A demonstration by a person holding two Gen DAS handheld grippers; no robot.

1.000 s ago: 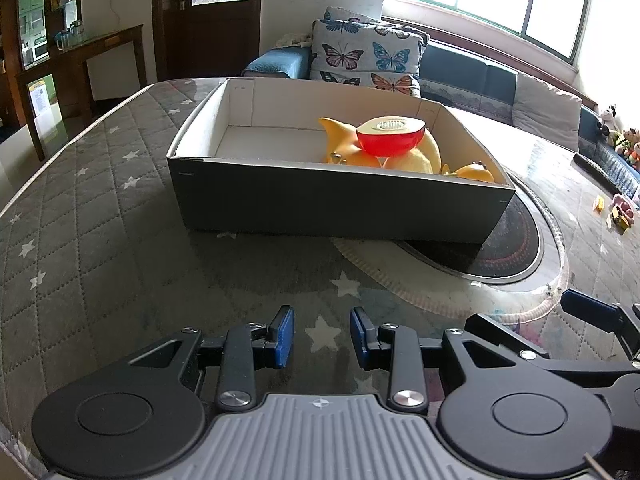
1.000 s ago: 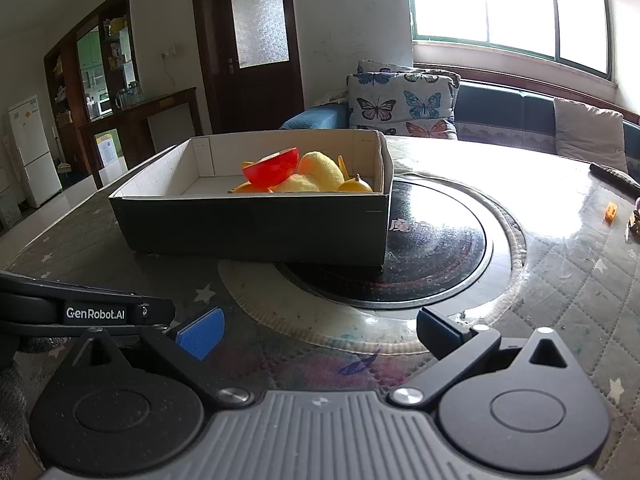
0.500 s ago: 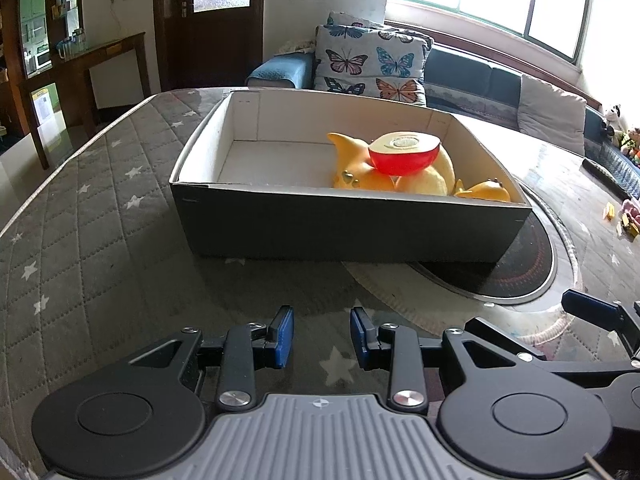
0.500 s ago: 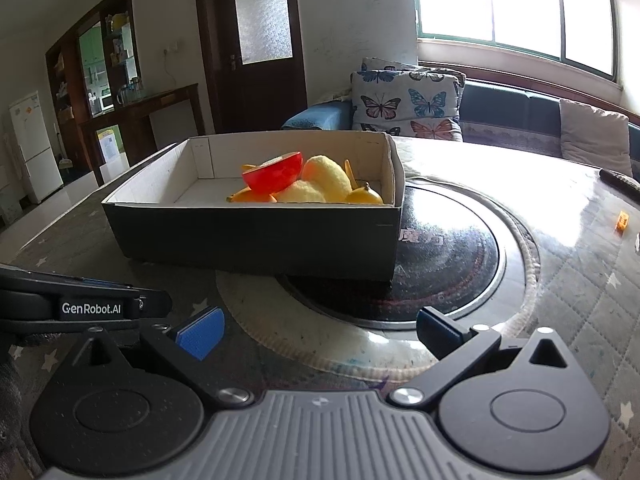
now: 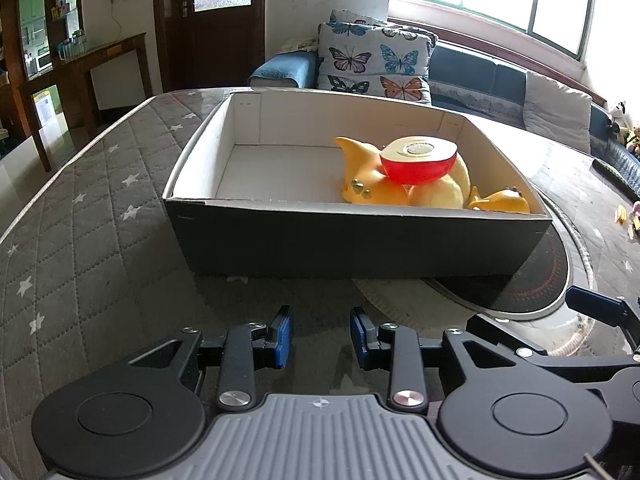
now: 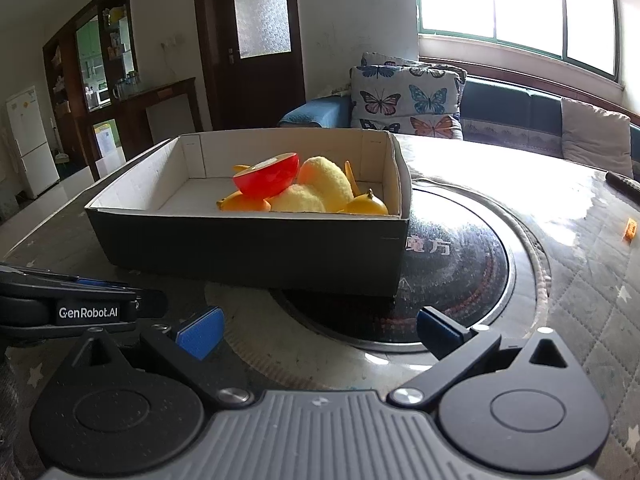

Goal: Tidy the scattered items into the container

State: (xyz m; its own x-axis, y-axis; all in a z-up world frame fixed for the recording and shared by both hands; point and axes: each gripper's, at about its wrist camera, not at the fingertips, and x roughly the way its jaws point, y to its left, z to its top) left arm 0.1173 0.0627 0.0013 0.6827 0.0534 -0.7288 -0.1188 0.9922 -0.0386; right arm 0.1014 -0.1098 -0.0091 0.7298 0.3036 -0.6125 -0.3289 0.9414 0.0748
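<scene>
Box (image 5: 360, 240) holds one red half-apple (image 5: 418, 162).

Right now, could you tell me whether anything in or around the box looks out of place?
The red apple half perches tilted on the yellow toys in the box, not on its floor. The box itself overhangs the round black hob.

Shallow rectangular box (image 5: 360, 240), dark outside, white inside, open-topped, flat on table, one corner over the black round hob. Inside, bunched at right end: red apple half (image 5: 418, 162) cut face up atop orange toys (image 5: 368, 184) and fuzzy yellow plush pieces (image 6: 320, 184). Left portion of floor bare.
</scene>
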